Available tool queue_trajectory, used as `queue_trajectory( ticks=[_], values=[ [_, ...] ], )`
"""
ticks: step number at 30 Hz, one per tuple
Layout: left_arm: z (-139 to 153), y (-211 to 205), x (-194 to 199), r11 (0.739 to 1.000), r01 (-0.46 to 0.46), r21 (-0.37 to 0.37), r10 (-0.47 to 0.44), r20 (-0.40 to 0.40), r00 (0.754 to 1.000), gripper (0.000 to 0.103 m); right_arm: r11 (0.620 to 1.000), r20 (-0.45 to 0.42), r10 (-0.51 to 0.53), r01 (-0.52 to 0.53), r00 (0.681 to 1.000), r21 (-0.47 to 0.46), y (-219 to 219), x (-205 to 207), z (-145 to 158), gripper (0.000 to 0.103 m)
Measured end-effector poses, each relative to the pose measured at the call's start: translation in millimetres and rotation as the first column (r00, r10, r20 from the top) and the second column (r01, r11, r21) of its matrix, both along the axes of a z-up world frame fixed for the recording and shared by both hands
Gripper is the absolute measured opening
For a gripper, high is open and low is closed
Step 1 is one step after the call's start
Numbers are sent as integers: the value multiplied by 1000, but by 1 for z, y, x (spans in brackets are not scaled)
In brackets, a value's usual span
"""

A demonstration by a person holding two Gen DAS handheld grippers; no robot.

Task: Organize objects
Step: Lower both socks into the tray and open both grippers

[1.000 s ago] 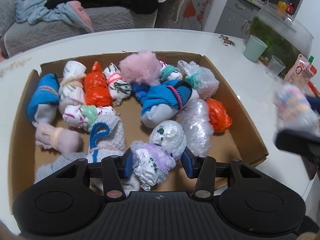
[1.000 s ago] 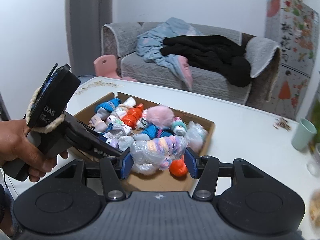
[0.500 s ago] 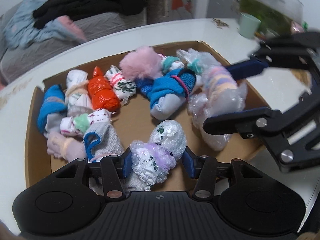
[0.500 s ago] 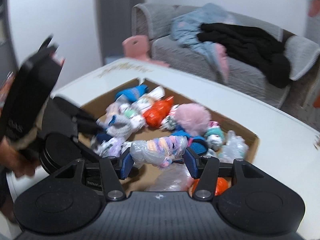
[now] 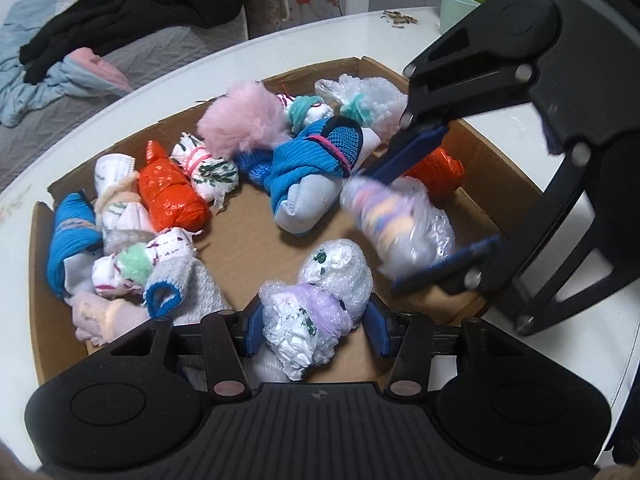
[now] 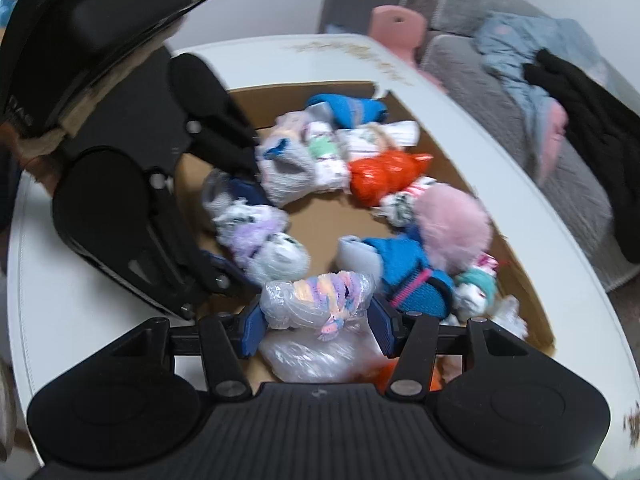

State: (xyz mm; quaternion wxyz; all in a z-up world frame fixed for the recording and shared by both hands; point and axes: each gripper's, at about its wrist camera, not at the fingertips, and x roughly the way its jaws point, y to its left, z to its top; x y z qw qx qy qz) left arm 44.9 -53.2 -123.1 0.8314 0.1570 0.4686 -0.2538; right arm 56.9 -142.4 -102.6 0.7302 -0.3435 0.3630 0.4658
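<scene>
Over the near edge of the cardboard box (image 5: 472, 204), in the left wrist view, the left gripper (image 5: 314, 326) is holding a bubble-wrapped bundle with a purple band (image 5: 308, 320), its jaws pressing on both sides of it. Rolled socks and wrapped bundles are lying across the box floor: a pink fluffy ball (image 5: 240, 120) at the back, an orange wrapped bundle (image 5: 172, 196) to the left, a blue and grey sock roll (image 5: 308, 176) in the middle. The right gripper (image 5: 432, 208) is reaching in from the right, carrying a blurred pastel-striped bundle in clear wrap (image 5: 392, 216) over the right side of the box, which is sitting on the white desk (image 5: 120, 116).

Seen from the right wrist, the right gripper (image 6: 316, 320) is clamping the pastel-striped bundle (image 6: 320, 292) between its jaws, just above another clear-wrapped bundle (image 6: 316, 352) in the box (image 6: 532, 292). The left gripper (image 6: 236, 236) is standing at the left with the purple-banded bundle (image 6: 256, 232) between its jaws. The picture is blurring slightly.
</scene>
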Motion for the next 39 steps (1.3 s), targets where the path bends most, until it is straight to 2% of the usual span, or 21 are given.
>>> queue_trajectory(
  ticks=[9,18,23,25,27,39],
  values=[
    [-2,0,6,999,-35,-35,35,-18,999,57,999,-61,-4,2,998,-46,0,14,-15,50],
    [0,-3,8,999,-45,-29,44,-24,999,62,998,-62,-11,7,998,-59,2,12,-20,55],
    [1,-3,10,996,-86,-38,84,-42,996,72,998,-69,-19,16,997,-55,0,13,-20,55],
    [4,-4,9,994,-104,-32,103,-33,994,82,998,-70,-20,16,997,-56,-2,12,-20,55],
    [7,-3,9,992,-119,-49,117,-39,992,87,999,-70,-21,17,997,-51,-4,11,-19,59],
    [24,-2,2,988,-142,-56,140,-35,990,92,999,-69,-33,32,997,-18,-9,7,-5,66]
  ],
)
